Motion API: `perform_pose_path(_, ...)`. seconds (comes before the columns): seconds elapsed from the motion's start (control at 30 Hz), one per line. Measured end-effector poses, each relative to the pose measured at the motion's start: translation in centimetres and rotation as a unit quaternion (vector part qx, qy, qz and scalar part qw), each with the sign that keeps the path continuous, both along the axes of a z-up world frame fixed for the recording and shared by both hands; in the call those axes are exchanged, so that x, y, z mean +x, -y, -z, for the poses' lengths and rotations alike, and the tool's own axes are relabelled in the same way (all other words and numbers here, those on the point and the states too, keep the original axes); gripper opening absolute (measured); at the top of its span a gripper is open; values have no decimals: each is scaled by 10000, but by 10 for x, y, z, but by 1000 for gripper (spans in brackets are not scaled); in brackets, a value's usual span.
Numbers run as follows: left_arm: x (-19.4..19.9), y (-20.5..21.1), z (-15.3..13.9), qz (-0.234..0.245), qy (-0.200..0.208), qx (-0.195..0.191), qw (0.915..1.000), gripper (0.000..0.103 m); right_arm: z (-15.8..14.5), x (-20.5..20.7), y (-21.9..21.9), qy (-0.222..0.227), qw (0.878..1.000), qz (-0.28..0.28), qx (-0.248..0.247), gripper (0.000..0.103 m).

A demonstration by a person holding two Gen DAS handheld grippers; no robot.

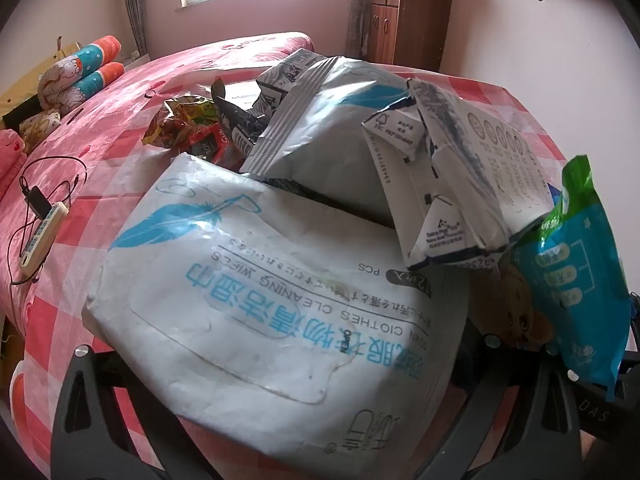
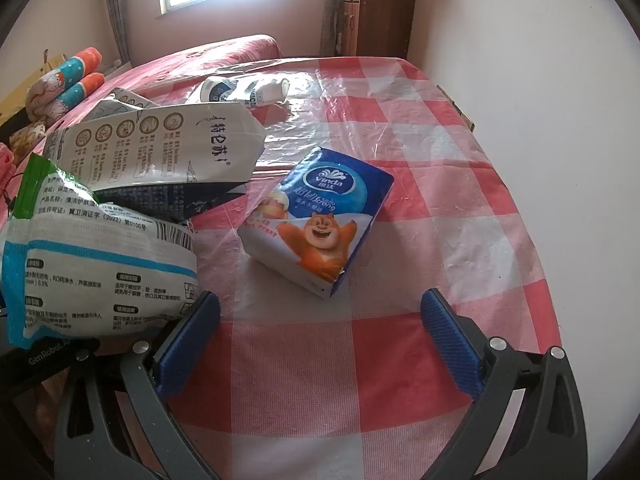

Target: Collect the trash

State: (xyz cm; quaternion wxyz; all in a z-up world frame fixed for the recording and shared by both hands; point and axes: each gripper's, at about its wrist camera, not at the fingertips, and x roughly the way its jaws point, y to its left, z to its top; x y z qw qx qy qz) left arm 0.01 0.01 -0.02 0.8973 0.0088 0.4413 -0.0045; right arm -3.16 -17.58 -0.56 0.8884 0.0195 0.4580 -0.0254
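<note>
In the left wrist view a large white wipes pack point(image 1: 264, 304) with a blue feather print lies across my left gripper's jaws and hides the fingertips. Behind it are a second white pack point(image 1: 320, 136), a crushed milk carton point(image 1: 460, 176), a green-blue wipes pack point(image 1: 576, 276) and small snack wrappers point(image 1: 188, 124). In the right wrist view my right gripper point(image 2: 320, 340) is open and empty, just short of a blue Vinda tissue pack point(image 2: 316, 216) with an orange bear. The milk carton point(image 2: 160, 144), the green-blue pack point(image 2: 92, 260) and a crumpled white bottle point(image 2: 244, 90) lie to the left and behind.
The table carries a red-and-white checked cloth point(image 2: 420, 240) under clear plastic and stands against a white wall point(image 2: 540, 100) on the right. A pink bed point(image 1: 100, 120) with rolled bedding, a power strip point(image 1: 40, 236) and cables lies left. A wooden cabinet point(image 1: 408, 16) stands at the back.
</note>
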Motion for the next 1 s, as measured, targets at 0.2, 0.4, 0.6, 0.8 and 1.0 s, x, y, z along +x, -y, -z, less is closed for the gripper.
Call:
perform_pose_path(0.2,-4,-1,0,37,-17,15,10000,99,-1,-4,0,-14,10000,38,28,99)
perform_pose_path(0.4,-18,-3,-4,215,-57,59,9997,99,-2,-19,1,-34,10000,73,49,99)
perform_pose_path(0.6,-43,-18,-16,309,262,131,9991,99,-17,-53,-5,253,9995,197,-79,99)
perform_pose_path(0.8,-64,-31,-34,330,518,58,9981,99,-40,-71,-8,612,9978,201,-185,99)
perform_pose_path(1.0,-89,-39,-60,323,909,66,9953,99,-66,-88,-15,994,9944,175,-298,99)
